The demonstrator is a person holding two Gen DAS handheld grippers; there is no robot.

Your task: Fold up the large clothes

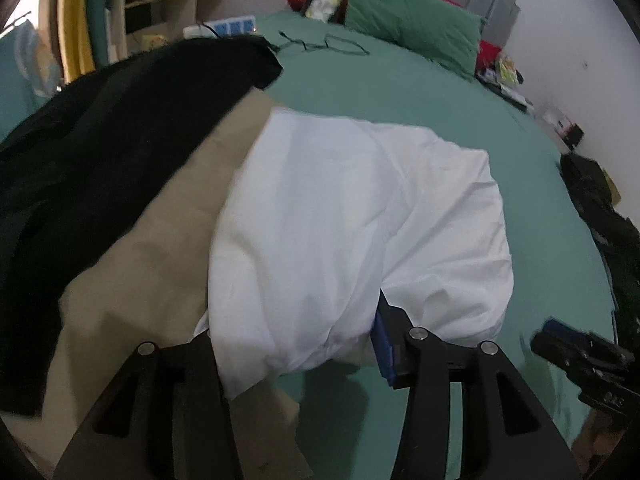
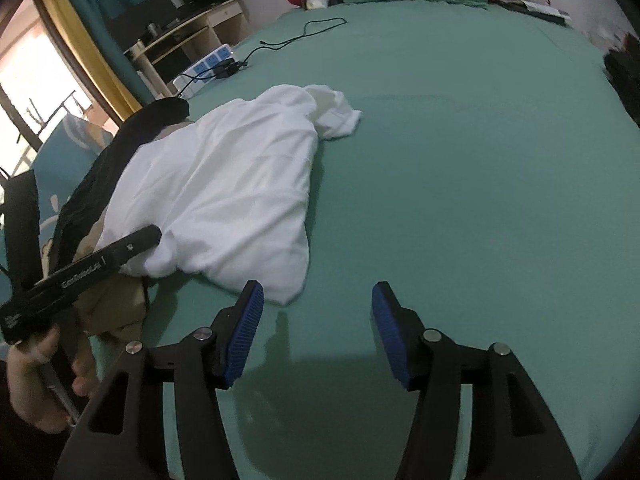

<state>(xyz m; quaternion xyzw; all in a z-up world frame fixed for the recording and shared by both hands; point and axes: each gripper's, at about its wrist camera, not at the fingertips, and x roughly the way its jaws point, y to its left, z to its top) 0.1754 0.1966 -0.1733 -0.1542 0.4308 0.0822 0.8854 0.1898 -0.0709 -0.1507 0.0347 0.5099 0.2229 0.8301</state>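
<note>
A white garment lies rumpled on the green bed sheet, over a beige garment and beside a black one. My left gripper stands wide with the white cloth's near end bunched loosely between its jaws. The cloth covers the left finger, and the blue pad of the other shows at its edge. From the right wrist view the white garment lies left of centre, one left-gripper finger at its near edge. My right gripper is open over bare sheet, just right of the garment's corner.
A green pillow and a picture frame sit at the head of the bed. A power strip and a black cable lie at the far left. Dark items crowd the bed's right edge. A hand holds the left gripper.
</note>
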